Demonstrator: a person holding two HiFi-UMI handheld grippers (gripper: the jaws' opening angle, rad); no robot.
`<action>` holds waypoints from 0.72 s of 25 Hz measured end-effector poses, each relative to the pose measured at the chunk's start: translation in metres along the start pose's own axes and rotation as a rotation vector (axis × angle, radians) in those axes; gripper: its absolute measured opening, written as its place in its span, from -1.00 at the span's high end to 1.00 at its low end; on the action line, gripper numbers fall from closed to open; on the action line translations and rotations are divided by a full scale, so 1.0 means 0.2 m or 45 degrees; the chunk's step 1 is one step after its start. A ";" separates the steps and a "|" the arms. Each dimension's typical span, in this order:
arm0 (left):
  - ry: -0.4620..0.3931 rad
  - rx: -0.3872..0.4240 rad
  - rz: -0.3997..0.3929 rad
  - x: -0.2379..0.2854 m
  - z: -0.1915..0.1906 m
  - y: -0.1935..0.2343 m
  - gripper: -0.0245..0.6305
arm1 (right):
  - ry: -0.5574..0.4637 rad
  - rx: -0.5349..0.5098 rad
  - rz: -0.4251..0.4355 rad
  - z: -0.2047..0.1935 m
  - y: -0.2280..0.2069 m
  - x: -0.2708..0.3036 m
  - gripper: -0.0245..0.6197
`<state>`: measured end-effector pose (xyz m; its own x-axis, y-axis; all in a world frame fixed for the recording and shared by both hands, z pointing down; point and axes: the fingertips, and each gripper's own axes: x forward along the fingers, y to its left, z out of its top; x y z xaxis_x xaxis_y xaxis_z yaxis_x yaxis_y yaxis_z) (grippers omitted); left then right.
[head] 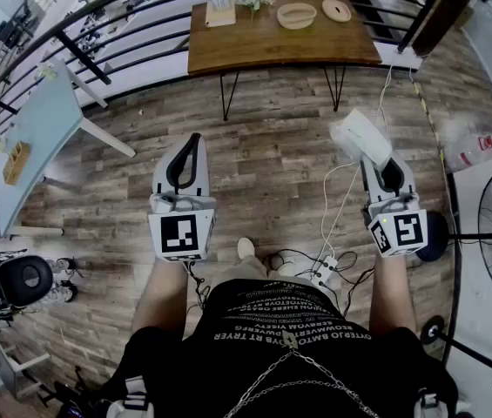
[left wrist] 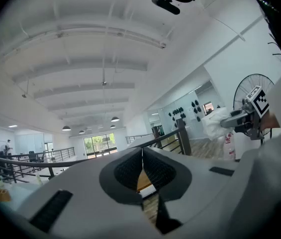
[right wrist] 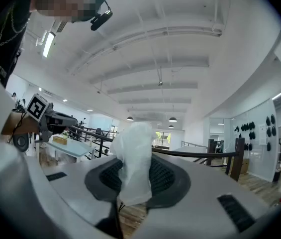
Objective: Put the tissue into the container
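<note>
The person is standing on a grey-brown wood-plank floor [head: 272, 164] and is holding both tools out over it. The right gripper [right wrist: 134, 179] is pinching a crumpled white tissue [right wrist: 133, 148] between its dark ribbed pads. Its jaws are standing only narrowly apart, with the soft paper pressed between them and billowing above their tips. The left gripper [left wrist: 141, 153] is carrying nothing, and its two jaws are meeting tip to tip. The tissue is hanging in the air over the floor, well apart from the brown wooden table [head: 254, 46] that is standing ahead beside a black metal railing [head: 80, 57]. On that table a shallow round pale wooden container [head: 296, 15] is sitting near a smaller round pale dish [head: 336, 10].
</note>
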<state>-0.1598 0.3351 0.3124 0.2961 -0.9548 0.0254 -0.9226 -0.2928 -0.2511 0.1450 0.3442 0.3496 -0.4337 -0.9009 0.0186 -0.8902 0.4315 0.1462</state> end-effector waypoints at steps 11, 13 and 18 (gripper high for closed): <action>0.030 -0.057 -0.056 -0.11 -0.27 0.39 0.84 | -0.002 -0.018 -0.048 0.07 0.39 0.24 0.58; 0.039 -0.081 -0.068 -0.09 -0.31 0.43 0.84 | 0.002 -0.020 -0.042 0.08 0.45 0.27 0.58; 0.029 -0.111 -0.122 -0.04 -0.39 0.44 0.84 | -0.007 0.026 -0.035 0.09 0.46 0.32 0.58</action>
<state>-0.2627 0.3124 0.3649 0.3793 -0.9228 0.0673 -0.9086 -0.3852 -0.1615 0.0322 0.3263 0.3468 -0.4094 -0.9123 0.0096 -0.9046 0.4072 0.1263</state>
